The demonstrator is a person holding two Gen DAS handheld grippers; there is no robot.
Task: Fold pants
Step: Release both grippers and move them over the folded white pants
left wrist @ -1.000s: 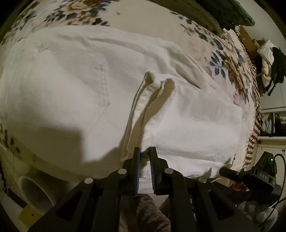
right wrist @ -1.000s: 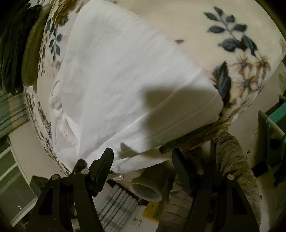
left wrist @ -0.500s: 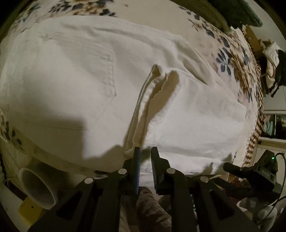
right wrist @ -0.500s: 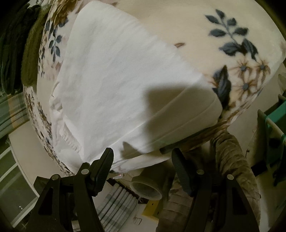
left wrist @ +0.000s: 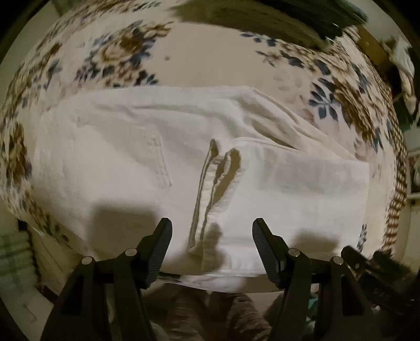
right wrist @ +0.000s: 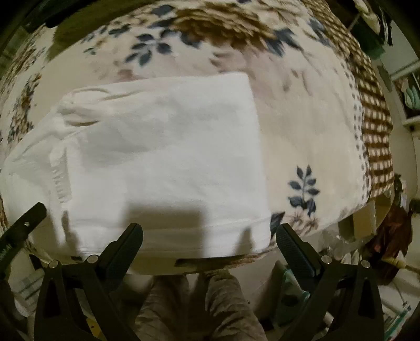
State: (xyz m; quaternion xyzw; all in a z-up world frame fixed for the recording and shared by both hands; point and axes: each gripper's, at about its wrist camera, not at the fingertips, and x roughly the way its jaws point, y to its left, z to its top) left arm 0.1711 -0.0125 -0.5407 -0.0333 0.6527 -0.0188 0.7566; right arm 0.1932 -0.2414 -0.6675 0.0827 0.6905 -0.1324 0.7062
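Note:
White pants (left wrist: pixel 147 162) lie on a floral blanket (left wrist: pixel 210 57), the legs folded back over the seat so the hem ends (left wrist: pixel 210 194) rest mid-garment beside a back pocket (left wrist: pixel 157 157). My left gripper (left wrist: pixel 212 251) is open and empty, hovering over the near edge of the pants at the hems. In the right wrist view the folded leg panel (right wrist: pixel 168 157) fills the centre. My right gripper (right wrist: pixel 208 251) is open and empty above its near edge, by the right corner.
The blanket (right wrist: pixel 315 126) covers a bed whose near edge runs just under both grippers. A brown checked cloth (right wrist: pixel 375 131) lies at the right side. Dark clothes (left wrist: pixel 262 15) sit at the far edge. The person's legs (right wrist: pixel 204 309) are below.
The left gripper opened, let go of the hem edge and drew back. Both views swung and pulled away, so more blanket shows. The right gripper stays open.

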